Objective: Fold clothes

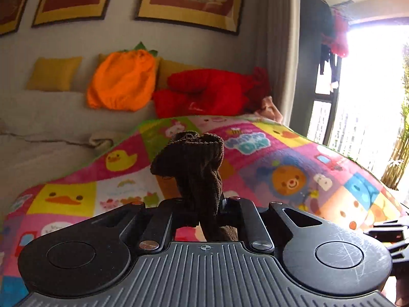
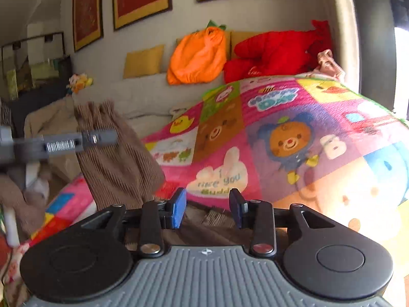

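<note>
The fold looked barely begun. The left gripper [image 1: 204, 204] had its jaws clamped tight on a bunched edge of the brown ribbed garment [image 1: 194, 168], lifted above the patchwork blanket [image 1: 294, 158] on the bed, the cloth hanging crumpled rather than spread. The right gripper [image 2: 208, 208] stood partly open with nothing pinched between its blue pads [image 2: 179, 208]; brown cloth lay just beneath. Every fold still remained.
</note>
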Action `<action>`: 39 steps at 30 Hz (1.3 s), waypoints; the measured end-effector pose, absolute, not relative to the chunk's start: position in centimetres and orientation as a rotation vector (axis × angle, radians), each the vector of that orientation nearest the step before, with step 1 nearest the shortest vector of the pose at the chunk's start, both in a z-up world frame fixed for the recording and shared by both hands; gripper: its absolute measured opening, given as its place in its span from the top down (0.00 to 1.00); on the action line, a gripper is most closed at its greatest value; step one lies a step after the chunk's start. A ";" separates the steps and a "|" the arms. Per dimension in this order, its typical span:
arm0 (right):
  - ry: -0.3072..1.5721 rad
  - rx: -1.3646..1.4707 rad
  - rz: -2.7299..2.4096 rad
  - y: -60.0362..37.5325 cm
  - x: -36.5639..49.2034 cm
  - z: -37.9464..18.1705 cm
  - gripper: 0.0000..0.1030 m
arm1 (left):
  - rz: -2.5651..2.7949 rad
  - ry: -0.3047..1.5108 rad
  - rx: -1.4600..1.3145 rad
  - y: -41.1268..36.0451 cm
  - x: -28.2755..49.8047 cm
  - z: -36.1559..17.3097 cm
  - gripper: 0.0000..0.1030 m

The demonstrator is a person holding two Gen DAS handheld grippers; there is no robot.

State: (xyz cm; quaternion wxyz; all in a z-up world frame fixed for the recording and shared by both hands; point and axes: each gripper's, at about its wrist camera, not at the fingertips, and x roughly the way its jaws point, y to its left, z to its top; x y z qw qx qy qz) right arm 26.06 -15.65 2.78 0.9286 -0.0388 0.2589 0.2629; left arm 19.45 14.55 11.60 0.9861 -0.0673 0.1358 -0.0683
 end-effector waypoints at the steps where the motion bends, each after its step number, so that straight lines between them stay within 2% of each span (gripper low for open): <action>1: 0.576 -0.125 0.562 -14.0 26.5 1.2 0.63 | -0.131 0.262 -0.142 15.0 19.2 12.0 0.88; 7: 0.707 -0.319 0.582 -7.7 28.5 -5.4 0.56 | -0.111 0.236 -0.189 17.3 18.2 13.1 0.88; 8: 0.694 -0.366 0.571 -7.2 28.5 -6.0 0.59 | -0.111 0.238 -0.199 17.7 18.1 13.0 0.88; 9: 0.677 -0.374 0.571 -7.3 28.4 -5.9 0.82 | -0.111 0.239 -0.208 18.1 18.0 12.9 0.88; 10: 0.657 -0.349 0.563 -7.7 28.3 -5.1 0.87 | -0.112 0.241 -0.216 18.4 18.0 12.8 0.88; 14: 0.527 -0.213 0.564 -9.1 27.2 -0.5 0.89 | -0.118 0.245 -0.236 19.0 18.3 12.4 0.88; 16: 0.519 -0.180 0.607 -8.6 27.3 0.6 0.89 | -0.123 0.247 -0.251 19.0 18.5 12.5 0.88; 20: 0.578 -0.179 0.676 -5.4 27.9 -1.4 0.89 | -0.131 0.253 -0.253 18.8 18.2 12.8 0.88; 23: 0.697 -0.171 0.707 -2.9 29.0 -4.7 0.88 | -0.122 0.259 -0.232 18.5 17.8 13.2 0.88; 25: 0.746 -0.167 0.707 -2.4 29.3 -6.1 0.85 | -0.119 0.263 -0.220 18.1 17.7 13.5 0.88; 28: 0.715 -0.074 0.740 -4.7 28.9 -4.8 0.79 | -0.133 0.268 -0.204 17.1 17.8 13.9 0.88; 30: 0.648 -0.014 0.740 -7.7 28.1 -2.7 0.64 | -0.157 0.270 -0.188 15.7 18.1 14.1 0.88; 32: 0.555 0.012 0.672 -11.6 27.1 -0.4 0.53 | -0.192 0.277 -0.176 14.0 18.6 14.2 0.88; 37: 0.447 0.053 0.470 -19.9 26.3 2.4 0.51 | -0.326 0.347 -0.150 7.4 20.8 12.6 0.88; 38: 0.438 0.063 0.438 -21.4 26.1 2.7 0.51 | -0.361 0.368 -0.146 6.1 21.0 11.9 0.86; 39: 0.430 0.073 0.408 -22.8 26.0 2.8 0.50 | -0.402 0.395 -0.145 4.9 21.1 11.1 0.79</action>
